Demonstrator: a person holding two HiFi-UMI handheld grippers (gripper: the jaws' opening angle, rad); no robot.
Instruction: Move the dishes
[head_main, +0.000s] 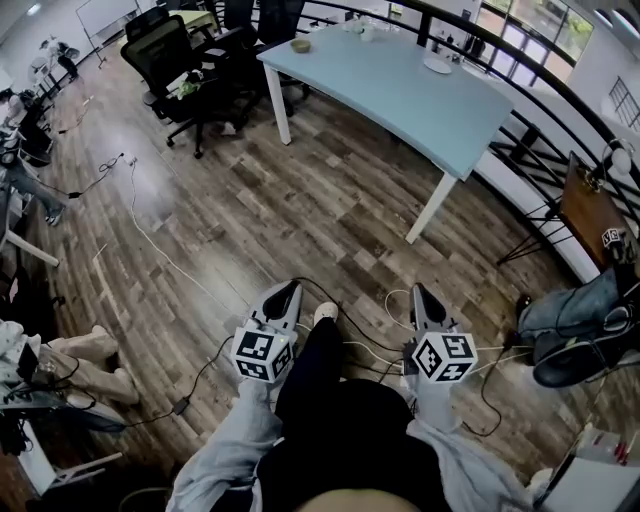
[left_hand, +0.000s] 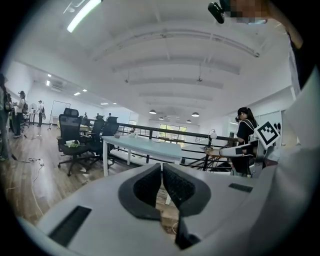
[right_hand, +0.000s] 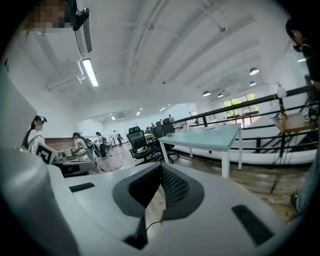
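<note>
Bright, even daylight; fisheye-bent edges

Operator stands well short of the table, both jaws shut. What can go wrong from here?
1. Cables cross the floor toward the table, and more loop by the feet: a likely trip hazard.
2. The plate and bowl sit near the table's far edges by the railing; a clumsy nudge may push one off.
3. Left gripper and right gripper are shut and empty; they must open before reaching the dishes.

The brown wood-plank floor (head_main: 250, 210) bears a pale blue white-legged table (head_main: 400, 90) at 1 o'clock and black swivel chairs (head_main: 165, 50) at 11 o'clock.
</note>
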